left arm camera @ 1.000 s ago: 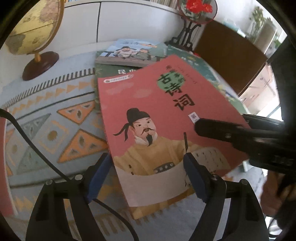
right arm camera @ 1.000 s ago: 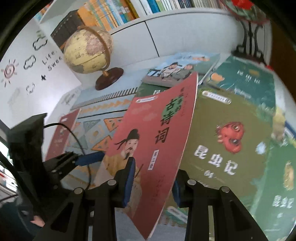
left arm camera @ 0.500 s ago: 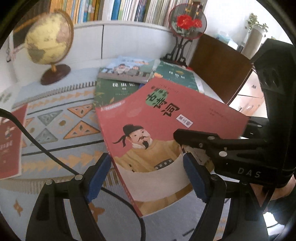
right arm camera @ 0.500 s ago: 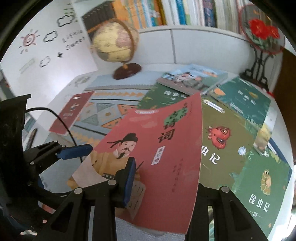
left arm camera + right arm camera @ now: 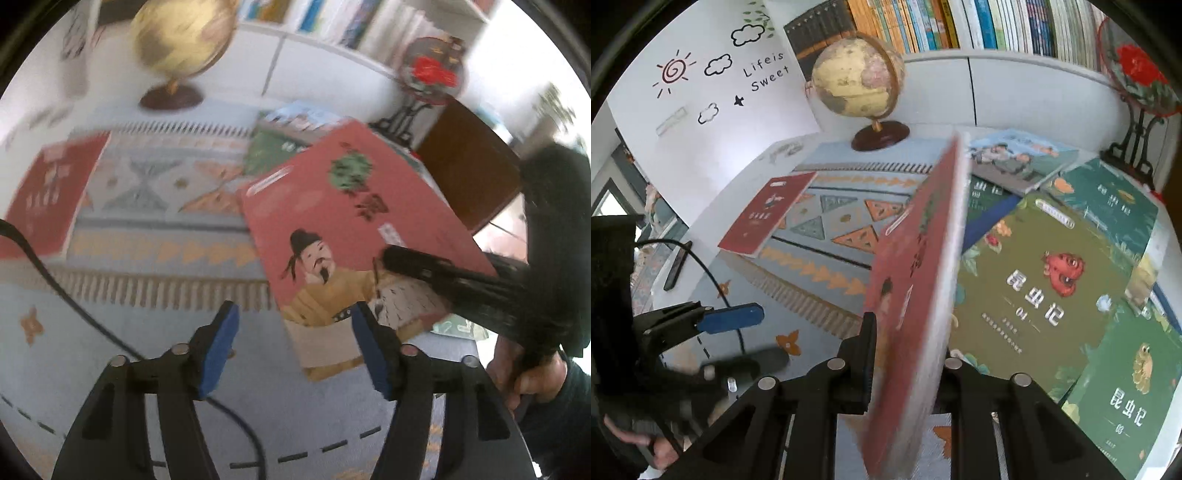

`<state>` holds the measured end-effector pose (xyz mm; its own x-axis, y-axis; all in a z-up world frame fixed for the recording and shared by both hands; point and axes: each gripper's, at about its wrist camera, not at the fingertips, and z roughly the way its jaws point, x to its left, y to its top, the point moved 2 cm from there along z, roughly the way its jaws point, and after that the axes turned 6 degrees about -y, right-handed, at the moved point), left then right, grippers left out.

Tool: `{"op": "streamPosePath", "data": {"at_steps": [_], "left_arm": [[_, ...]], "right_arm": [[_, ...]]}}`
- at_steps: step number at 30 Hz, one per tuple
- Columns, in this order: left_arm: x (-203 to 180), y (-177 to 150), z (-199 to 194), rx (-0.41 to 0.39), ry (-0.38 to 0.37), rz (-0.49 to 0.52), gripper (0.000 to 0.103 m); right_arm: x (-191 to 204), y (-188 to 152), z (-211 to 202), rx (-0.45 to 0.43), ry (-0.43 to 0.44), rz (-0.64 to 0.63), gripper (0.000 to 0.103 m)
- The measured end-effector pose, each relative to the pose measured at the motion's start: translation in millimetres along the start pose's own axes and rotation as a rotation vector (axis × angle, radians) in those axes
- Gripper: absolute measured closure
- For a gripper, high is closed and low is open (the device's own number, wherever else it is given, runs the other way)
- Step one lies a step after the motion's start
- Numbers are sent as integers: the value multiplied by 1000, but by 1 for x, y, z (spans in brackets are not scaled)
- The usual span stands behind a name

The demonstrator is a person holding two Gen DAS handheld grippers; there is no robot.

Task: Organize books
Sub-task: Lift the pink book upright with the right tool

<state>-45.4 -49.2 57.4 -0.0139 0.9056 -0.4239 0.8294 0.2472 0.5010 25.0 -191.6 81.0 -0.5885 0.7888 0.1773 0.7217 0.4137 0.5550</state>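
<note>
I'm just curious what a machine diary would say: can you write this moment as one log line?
right gripper: shut on pink book, lifted | left gripper: open, jaws just closing, nothing between | dark red book: flat on mat

One globe [image 5: 858,79]. One fan ornament on stand [image 5: 1141,79]. Two red books: one lifted [image 5: 912,295], one flat [image 5: 766,214]. Four green books, lower right, one illustrated book [image 5: 1021,158] behind.

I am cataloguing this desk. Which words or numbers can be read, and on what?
"Life is Sweet": wall sticker.
"昆虫记 04": green book with red bug.
"昆虫记 03": green book with frog.
Pink book, red book, shelf spines: too blurred or too small.
</note>
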Motion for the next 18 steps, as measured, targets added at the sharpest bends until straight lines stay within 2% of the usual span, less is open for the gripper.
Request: {"op": "streamPosePath", "data": {"at_steps": [3, 5, 8, 11, 14, 16, 18], "left_arm": [[16, -4, 19, 64, -48, -87, 38], [23, -7, 29, 99, -118, -159, 38], [33, -10, 41, 136, -211, -284, 36], [37, -11, 43, 120, -259, -357, 31], [38, -5, 45, 99, -313, -407, 31], [36, 2, 48, 77, -381, -439, 31], [30, 5, 56, 105, -474, -461, 31]], "right_arm": [[-7, -6, 10, 41, 27, 60, 89], [-17, -9, 18, 96, 59, 159, 92], [-34, -9, 20, 141, 179, 355, 94], [-47, 0, 17, 173, 261, 489, 94], [-56, 8, 18, 199, 323, 559, 94], [-62, 7, 20, 213, 336, 580, 94], [-66, 2, 25, 234, 332, 597, 94]]}}
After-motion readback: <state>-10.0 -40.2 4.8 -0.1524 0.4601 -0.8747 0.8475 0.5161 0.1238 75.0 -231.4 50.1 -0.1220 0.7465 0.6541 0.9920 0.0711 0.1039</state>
